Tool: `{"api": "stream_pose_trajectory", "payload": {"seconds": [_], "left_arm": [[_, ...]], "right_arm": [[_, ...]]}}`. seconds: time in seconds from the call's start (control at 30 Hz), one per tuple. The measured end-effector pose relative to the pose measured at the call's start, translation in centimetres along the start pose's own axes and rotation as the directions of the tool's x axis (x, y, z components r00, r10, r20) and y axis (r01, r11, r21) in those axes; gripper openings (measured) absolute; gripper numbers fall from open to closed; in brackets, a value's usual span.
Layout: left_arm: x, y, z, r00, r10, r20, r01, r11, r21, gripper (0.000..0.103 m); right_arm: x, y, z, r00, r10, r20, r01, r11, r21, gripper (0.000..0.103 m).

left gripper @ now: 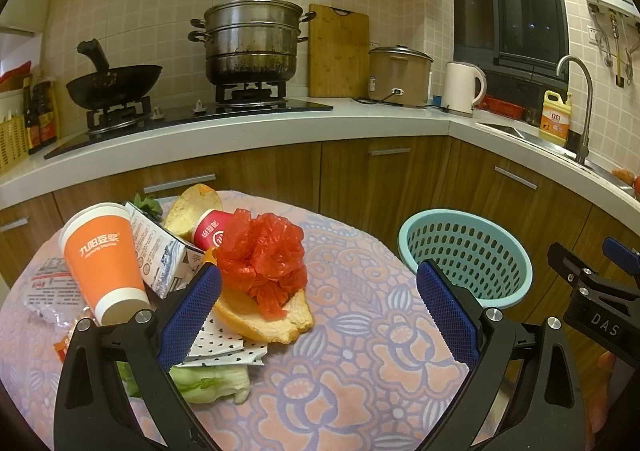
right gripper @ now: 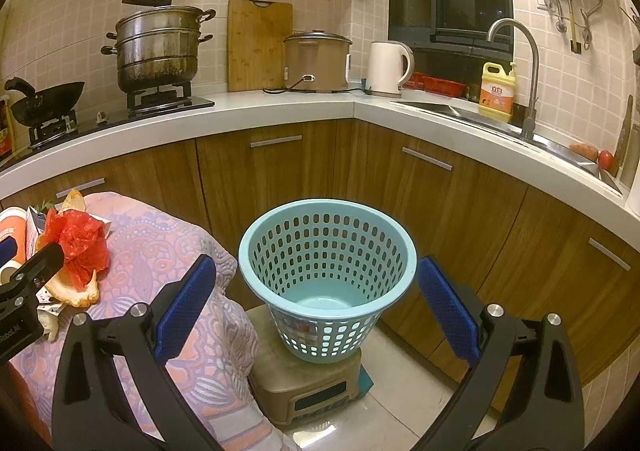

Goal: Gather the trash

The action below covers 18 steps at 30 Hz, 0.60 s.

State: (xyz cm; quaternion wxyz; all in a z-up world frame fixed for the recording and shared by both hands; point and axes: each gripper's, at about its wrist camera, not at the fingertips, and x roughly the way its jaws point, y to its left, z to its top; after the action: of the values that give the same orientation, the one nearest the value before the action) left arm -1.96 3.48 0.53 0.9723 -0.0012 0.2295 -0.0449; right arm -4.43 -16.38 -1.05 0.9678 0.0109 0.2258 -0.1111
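A pile of trash lies on the cloth-covered table (left gripper: 340, 363): a crumpled red plastic bag (left gripper: 260, 255) on a pomelo peel (left gripper: 264, 321), an orange paper cup (left gripper: 106, 259), a milk carton (left gripper: 160, 251), a small red cup (left gripper: 210, 233), dotted paper (left gripper: 218, 347), a lettuce leaf (left gripper: 212, 383) and a foil wrapper (left gripper: 50, 287). My left gripper (left gripper: 320, 311) is open and empty just in front of the pile. My right gripper (right gripper: 316, 299) is open and empty above the light blue perforated basket (right gripper: 326, 271), which also shows in the left wrist view (left gripper: 466, 255). The red bag also shows in the right wrist view (right gripper: 80, 243).
The basket stands on a tan stool (right gripper: 308, 383) on the tiled floor beside the table. Wooden cabinets (right gripper: 400, 187) and a white counter (right gripper: 280, 111) with stove, steamer pot (right gripper: 158, 47), rice cooker, kettle and sink curve around behind.
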Motion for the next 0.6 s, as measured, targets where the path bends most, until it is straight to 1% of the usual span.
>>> {"api": "stream_pose_trajectory", "payload": {"seconds": [0.33,0.43,0.6], "left_arm": [[-0.2,0.1,0.1,1.0,0.001,0.009,-0.001,1.0,-0.004,0.095],[-0.4,0.4,0.2,1.0,0.011,0.028,-0.011,1.0,-0.013,0.095],[-1.1,1.3,0.9,0.999,0.018,0.036,-0.017,0.999,-0.031,0.095]], "right_arm": [[0.0,0.1,-0.1,1.0,-0.001,-0.001,0.001,1.0,-0.003,0.096],[0.1,0.4,0.2,1.0,0.0,-0.012,0.0,1.0,-0.007,0.096],[-0.4,1.2,1.0,1.0,0.025,-0.001,-0.025,1.0,-0.011,0.096]]}}
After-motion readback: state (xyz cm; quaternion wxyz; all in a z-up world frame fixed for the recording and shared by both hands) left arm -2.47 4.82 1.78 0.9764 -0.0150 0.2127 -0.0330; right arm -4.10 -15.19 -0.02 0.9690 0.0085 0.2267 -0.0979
